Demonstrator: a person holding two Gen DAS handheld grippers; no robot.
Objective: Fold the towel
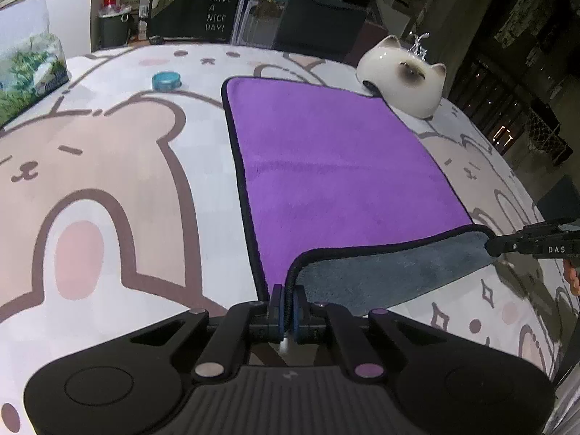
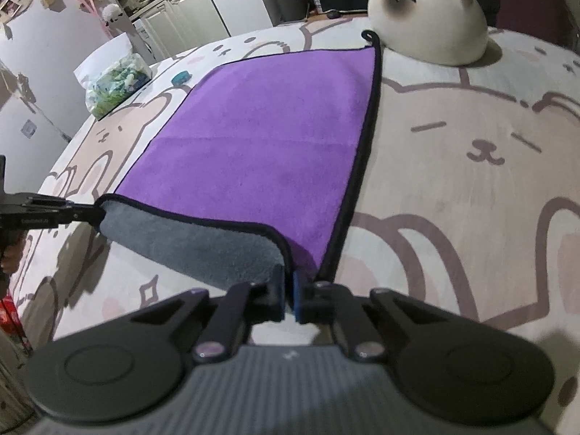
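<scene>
towel (image 1: 337,166) | purple, grey underside, black trim | flat on tablecloth | near edge lifted, grey showing

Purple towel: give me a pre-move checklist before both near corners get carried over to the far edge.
1. Left gripper clamped on the near left corner: ok.
2. Right gripper clamped on the near right corner: ok.
3. Near edge of the purple towel lifted, grey underside showing: ok.
4. Far edge flat on the tablecloth: ok.
5. Cat figurine clear of the far right corner: not ok, hanging loop touches it.
6. Blue tin clear: ok.
</scene>
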